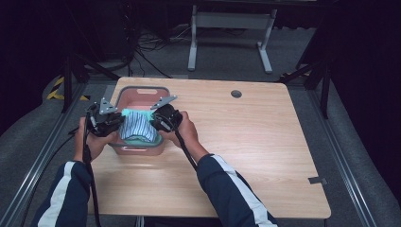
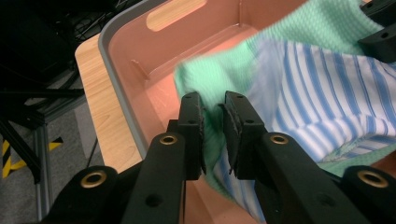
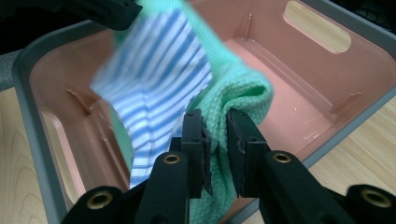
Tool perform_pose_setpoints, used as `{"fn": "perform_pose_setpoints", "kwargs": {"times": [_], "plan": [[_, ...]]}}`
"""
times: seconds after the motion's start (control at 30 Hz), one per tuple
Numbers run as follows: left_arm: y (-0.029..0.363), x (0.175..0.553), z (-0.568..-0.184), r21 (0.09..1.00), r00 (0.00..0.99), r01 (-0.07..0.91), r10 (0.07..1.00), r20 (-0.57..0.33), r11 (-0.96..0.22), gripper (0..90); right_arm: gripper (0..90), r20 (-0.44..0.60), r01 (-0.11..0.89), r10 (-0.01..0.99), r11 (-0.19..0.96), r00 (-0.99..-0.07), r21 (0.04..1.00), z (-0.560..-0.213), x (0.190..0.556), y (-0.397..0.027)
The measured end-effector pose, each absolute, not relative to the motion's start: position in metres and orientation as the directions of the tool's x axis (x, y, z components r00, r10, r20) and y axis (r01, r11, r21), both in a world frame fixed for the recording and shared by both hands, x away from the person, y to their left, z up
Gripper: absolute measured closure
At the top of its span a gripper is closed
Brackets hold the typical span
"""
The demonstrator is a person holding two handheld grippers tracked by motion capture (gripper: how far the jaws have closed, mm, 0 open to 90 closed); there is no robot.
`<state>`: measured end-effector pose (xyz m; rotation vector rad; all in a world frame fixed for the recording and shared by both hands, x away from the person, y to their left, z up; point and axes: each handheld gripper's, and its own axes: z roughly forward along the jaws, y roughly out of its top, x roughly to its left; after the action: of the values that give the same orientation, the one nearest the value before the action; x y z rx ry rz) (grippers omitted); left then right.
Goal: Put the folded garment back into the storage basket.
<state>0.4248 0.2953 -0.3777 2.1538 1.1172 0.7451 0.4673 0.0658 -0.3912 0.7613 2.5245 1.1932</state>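
In the high view, a pink bin with a grey rim (image 1: pixel 142 89) sat at the upper left of the wooden table (image 1: pixel 246 142), and a green and blue-striped cloth (image 1: pixel 138 126) hung over it, stretched between the two tools. At the left of that frame the left gripper (image 1: pixel 113 120) met the cloth's left edge, the person's left hand (image 1: pixel 92 142) just below it. In the left gripper view its jaws stood nearly together at the centre of the frame, clenched on a bunched fold of green knit, with the striped panel spreading to the right above the bin's floor. To the right of the cloth in the high view, the right gripper (image 1: pixel 155 122) met the opposite edge. In the right gripper view its jaws pinched a rolled green hem between them at centre frame, stripes hanging to the upper left.
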Motion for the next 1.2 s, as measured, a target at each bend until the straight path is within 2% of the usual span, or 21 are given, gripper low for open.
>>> {"fn": "perform_pose_setpoints", "kwargs": {"times": [0.07,0.4,0.5,0.7,0.87,0.97,1.1,1.2], "plan": [[0.295,0.424,-0.377,0.713,0.487,0.515,0.847,0.214,-0.476,73.8,77.7,-0.003,0.346,0.554,0.525,-0.832,0.778,-0.39,0.467,0.064],[0.288,0.417,-0.37,0.732,0.513,0.48,0.832,0.212,-0.483,72.9,74.7,-0.008,0.344,0.551,0.532,-0.835,0.774,-0.387,0.466,0.06],[0.285,0.411,-0.367,0.746,0.521,0.465,0.828,0.205,-0.477,72.0,71.1,-0.019,0.332,0.546,0.536,-0.838,0.776,-0.386,0.461,0.055],[0.28,0.402,-0.362,0.772,0.503,0.439,0.838,0.213,-0.46,59.7,67.0,-0.033,0.314,0.54,0.538,-0.841,0.782,-0.38,0.453,0.043],[0.274,0.392,-0.358,0.795,0.503,0.417,0.84,0.203,-0.442,53.1,63.5,-0.061,0.295,0.536,0.553,-0.842,0.78,-0.376,0.448,0.033],[0.266,0.386,-0.356,0.801,0.531,0.397,0.824,0.198,-0.448,51.4,58.5,-0.091,0.28,0.539,0.566,-0.837,0.776,-0.373,0.444,0.027],[0.253,0.376,-0.354,0.803,0.548,0.381,0.812,0.203,-0.458,40.7,49.3,-0.132,0.264,0.532,0.603,-0.836,0.753,-0.371,0.437,0.016],[0.246,0.371,-0.355,0.814,0.57,0.363,0.799,0.191,-0.454,36.8,44.3,-0.152,0.259,0.531,0.618,-0.833,0.742,-0.37,0.432,0.007]]}}
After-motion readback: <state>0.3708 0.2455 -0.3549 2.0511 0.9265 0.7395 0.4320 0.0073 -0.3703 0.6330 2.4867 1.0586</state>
